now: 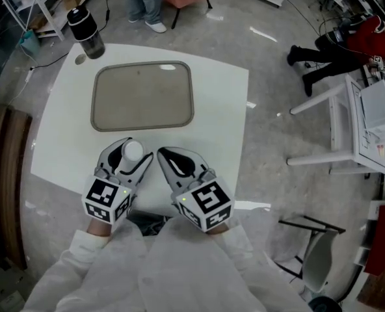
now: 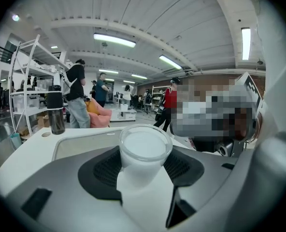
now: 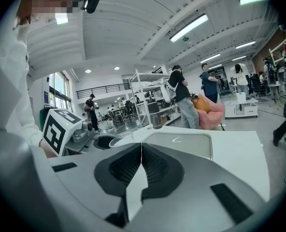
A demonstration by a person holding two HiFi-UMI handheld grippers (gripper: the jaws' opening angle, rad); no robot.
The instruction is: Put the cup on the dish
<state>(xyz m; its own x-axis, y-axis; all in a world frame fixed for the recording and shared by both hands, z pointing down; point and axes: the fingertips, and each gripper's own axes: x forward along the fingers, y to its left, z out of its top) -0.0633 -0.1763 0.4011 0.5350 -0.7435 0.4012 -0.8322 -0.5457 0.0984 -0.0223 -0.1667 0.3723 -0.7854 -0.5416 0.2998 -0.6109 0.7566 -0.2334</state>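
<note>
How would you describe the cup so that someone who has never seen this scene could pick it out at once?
Start at the white table with a grey tray in its middle. At its near edge, the left hand-held gripper grips a clear, whitish cup. Unlike the dark bottle at the far corner, it is pale and held between jaws.

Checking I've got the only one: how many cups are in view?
1. The translucent white plastic cup is held in the left gripper at the white table's near edge, short of the grey tray. None seem hidden.
</note>
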